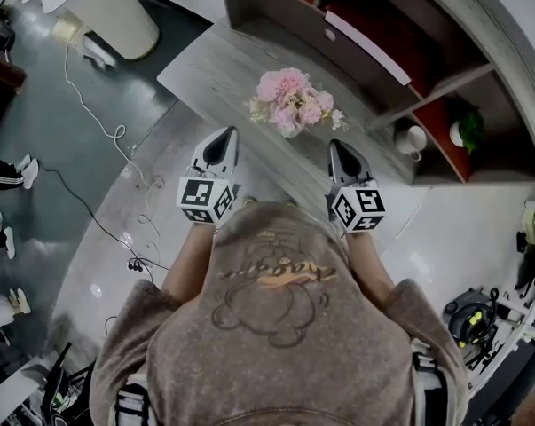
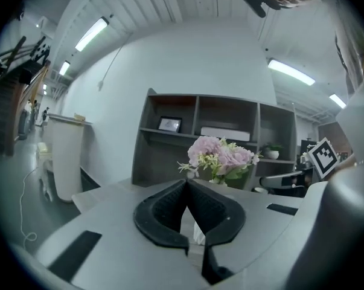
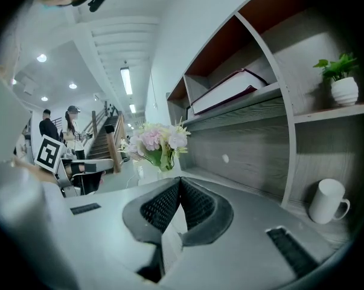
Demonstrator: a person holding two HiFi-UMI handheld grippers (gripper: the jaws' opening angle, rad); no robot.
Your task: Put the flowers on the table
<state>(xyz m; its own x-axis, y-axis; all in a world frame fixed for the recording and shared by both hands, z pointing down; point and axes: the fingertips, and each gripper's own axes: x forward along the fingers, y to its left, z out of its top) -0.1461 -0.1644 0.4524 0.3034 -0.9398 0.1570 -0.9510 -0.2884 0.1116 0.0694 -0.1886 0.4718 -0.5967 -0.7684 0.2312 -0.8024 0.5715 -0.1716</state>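
Observation:
A bunch of pink and white flowers (image 1: 291,100) stands upright in a pale vase on the grey table (image 1: 205,74), in front of the shelf unit. Both grippers hang side by side just short of it, over the table's near edge. My left gripper (image 1: 225,133) points at the table to the left of the bunch; its jaws meet at the tips with nothing between them (image 2: 186,181). My right gripper (image 1: 338,145) sits to the right of the bunch, jaws likewise shut and empty (image 3: 180,179). The flowers (image 2: 221,156) show ahead of both gripper views (image 3: 154,141).
A grey shelf unit (image 1: 356,25) backs the table, holding a flat book (image 1: 366,47), a white mug (image 1: 412,138) and a small potted plant (image 1: 467,131). A white bin (image 1: 116,11) stands at far left. Cables (image 1: 116,140) trail on the floor; people's legs show at the left edge.

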